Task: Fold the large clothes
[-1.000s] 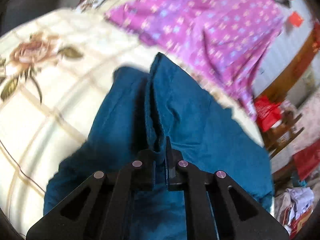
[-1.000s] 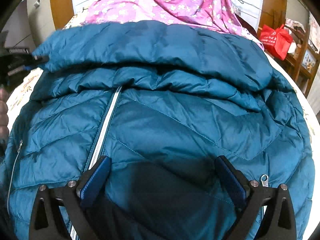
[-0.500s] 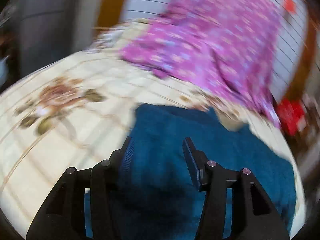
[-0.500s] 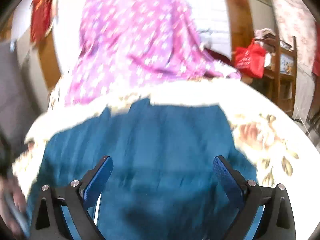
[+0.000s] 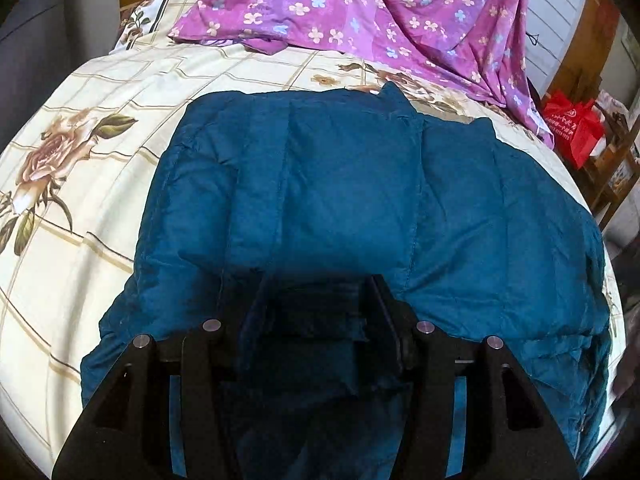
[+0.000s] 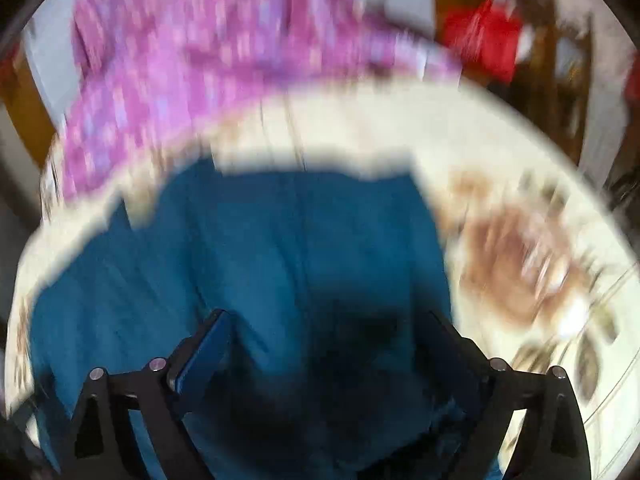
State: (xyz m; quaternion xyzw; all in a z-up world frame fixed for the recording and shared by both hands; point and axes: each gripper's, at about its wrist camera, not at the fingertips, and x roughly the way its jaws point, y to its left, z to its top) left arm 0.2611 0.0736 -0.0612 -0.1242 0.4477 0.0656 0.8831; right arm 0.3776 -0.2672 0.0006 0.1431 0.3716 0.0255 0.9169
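Observation:
A teal quilted jacket (image 5: 352, 184) lies folded over on a cream flowered bed cover (image 5: 92, 128). Its smooth back faces up and no zipper shows. My left gripper (image 5: 316, 300) is open and empty, hovering low over the jacket's near edge. In the blurred right wrist view the same jacket (image 6: 280, 248) fills the lower middle. My right gripper (image 6: 324, 328) is open and empty above it, with its jaws spread wide.
A purple flowered cloth (image 5: 380, 12) lies across the far side of the bed and shows in the right wrist view too (image 6: 180, 48). A red bag (image 5: 572, 128) and wooden furniture stand off the bed's right edge. Bare bed cover lies to the jacket's left.
My left gripper let go of the jacket's edge and opened. Both grippers drew back and up. The jacket's folded part now lies flat, covering the zipper side.

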